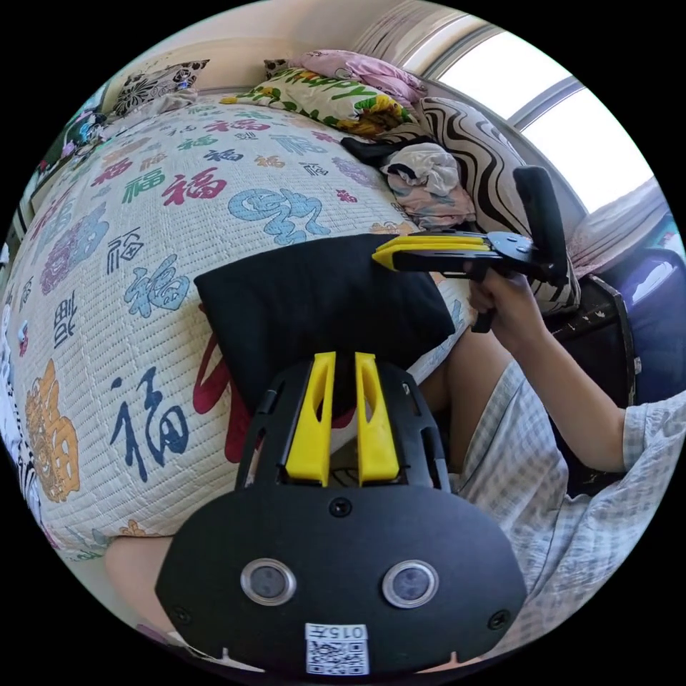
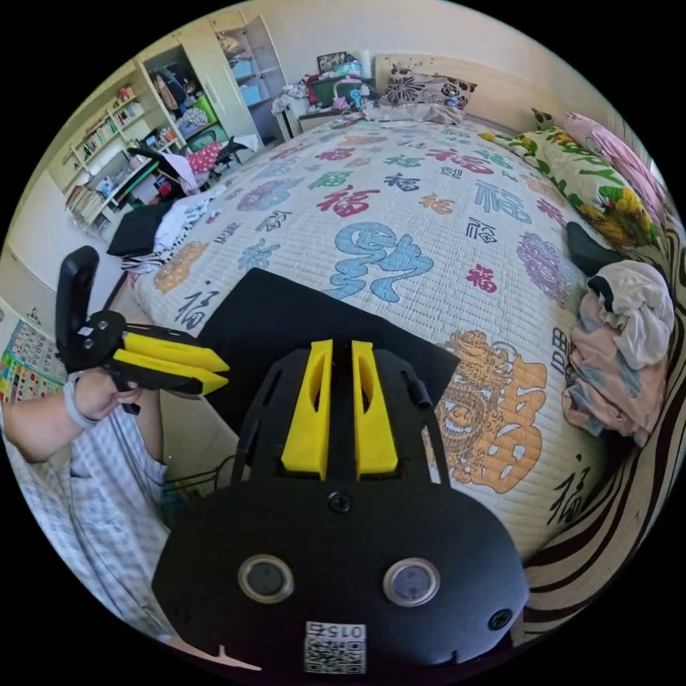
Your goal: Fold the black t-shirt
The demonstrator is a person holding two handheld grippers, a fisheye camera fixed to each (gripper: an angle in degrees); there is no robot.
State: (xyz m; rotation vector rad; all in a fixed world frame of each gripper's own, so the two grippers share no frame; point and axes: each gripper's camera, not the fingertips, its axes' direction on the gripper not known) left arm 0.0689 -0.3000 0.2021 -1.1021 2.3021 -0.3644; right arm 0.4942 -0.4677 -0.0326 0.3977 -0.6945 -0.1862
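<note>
1. Here the black t-shirt (image 1: 321, 300) is lying folded into a compact rectangle at the near edge of the bed (image 1: 143, 236), resting flat on the quilted cover printed with coloured characters; in the right gripper view it (image 2: 286, 321) is sitting at the same edge, just ahead of the jaws.
2. The left gripper (image 1: 344, 361) is hovering over the near end of the shirt with its yellow jaws drawn narrow — only a thin slot is showing between them, and whether any cloth is caught in it I cannot tell. In the right gripper view it (image 2: 218, 375) is pointing toward the shirt's corner, jaws nearly together.
3. The right gripper (image 2: 341, 350) is likewise sitting over the shirt with its jaws narrowed to a slim gap; from the left gripper view it (image 1: 379, 254) is hanging at the shirt's far corner, jaws pressed close, gripped by a hand (image 1: 500, 293).
4. A heap of crumpled clothes (image 2: 622, 343) is lying farther along the bed — well apart from the shirt — beside a striped cushion (image 1: 486, 164).
</note>
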